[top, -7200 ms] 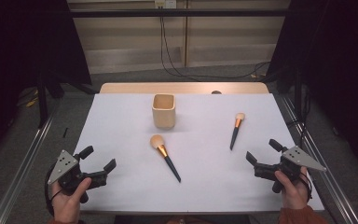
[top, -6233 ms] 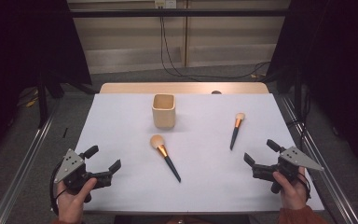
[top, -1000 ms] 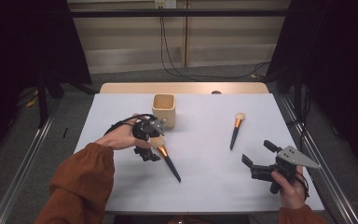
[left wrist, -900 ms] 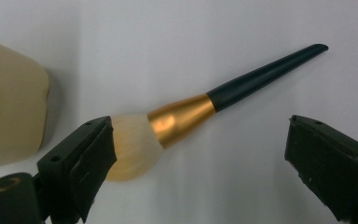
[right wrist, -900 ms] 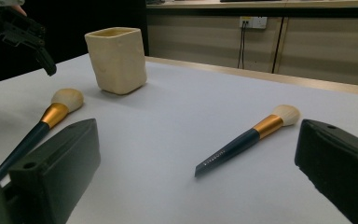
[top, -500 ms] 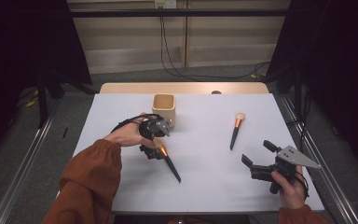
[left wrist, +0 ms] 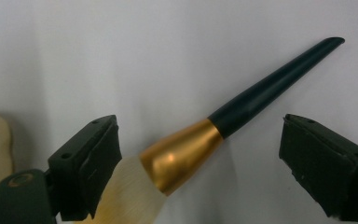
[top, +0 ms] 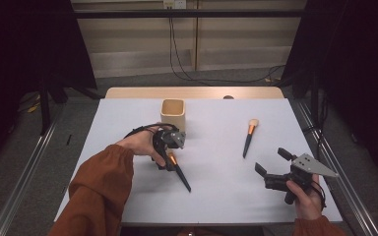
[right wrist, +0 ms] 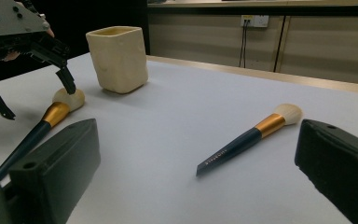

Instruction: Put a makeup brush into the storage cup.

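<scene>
A brush with a black handle (top: 180, 174), gold ferrule and pale bristles lies on the white table, in front of a cream cup (top: 173, 114). My left gripper (top: 166, 153) points down over its ferrule. In the left gripper view the brush (left wrist: 242, 105) lies between the open jaws (left wrist: 203, 135), whose pads (left wrist: 100, 158) stand clear of it; the jaws have just been closing a little. A second, similar brush (top: 248, 137) lies to the right. My right gripper (top: 272, 161) is held open near the front right, with nothing between its jaws (right wrist: 200, 149).
The white table top (top: 216, 196) ends in a wooden strip at the back. In the right gripper view the cup (right wrist: 118, 58) stands behind the left gripper (right wrist: 35, 98), and the second brush (right wrist: 247, 140) lies ahead. Cables hang behind the table.
The left gripper has come from the front left of the table to the near brush and has sunk lower over its ferrule in the last second. The right gripper has stayed put.
</scene>
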A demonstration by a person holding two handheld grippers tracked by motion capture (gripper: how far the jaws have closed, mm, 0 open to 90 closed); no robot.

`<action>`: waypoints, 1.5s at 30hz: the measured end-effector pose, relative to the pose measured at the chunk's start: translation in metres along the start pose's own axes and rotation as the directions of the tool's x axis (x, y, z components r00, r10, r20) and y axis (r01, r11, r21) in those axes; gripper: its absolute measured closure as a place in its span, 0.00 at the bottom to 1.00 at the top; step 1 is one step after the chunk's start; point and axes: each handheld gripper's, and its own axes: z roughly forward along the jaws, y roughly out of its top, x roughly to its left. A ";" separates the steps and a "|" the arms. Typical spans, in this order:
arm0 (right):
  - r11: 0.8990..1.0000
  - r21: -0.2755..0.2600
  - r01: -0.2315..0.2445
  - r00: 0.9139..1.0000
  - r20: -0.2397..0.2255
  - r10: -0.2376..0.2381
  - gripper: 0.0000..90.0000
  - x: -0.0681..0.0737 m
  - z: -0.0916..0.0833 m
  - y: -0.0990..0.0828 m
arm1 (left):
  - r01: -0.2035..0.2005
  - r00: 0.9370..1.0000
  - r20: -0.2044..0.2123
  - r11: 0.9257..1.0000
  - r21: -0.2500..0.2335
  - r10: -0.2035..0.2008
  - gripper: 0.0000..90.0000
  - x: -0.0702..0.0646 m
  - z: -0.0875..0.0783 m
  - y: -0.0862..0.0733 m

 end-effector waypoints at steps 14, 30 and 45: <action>1.000 0.003 0.002 1.000 -0.002 -0.002 0.00 0.000 0.000 0.000 | -0.012 0.999 0.052 0.998 0.058 0.009 0.19 0.000 0.015 0.003; 1.000 0.001 -0.001 1.000 -0.001 0.001 0.00 0.000 0.000 0.000 | -0.003 0.999 0.049 0.993 0.115 -0.003 0.31 0.001 0.026 0.001; 1.000 0.003 -0.002 1.000 -0.002 0.002 0.00 0.000 0.000 0.000 | 0.019 0.999 0.044 0.988 0.153 -0.026 0.57 0.004 0.018 -0.006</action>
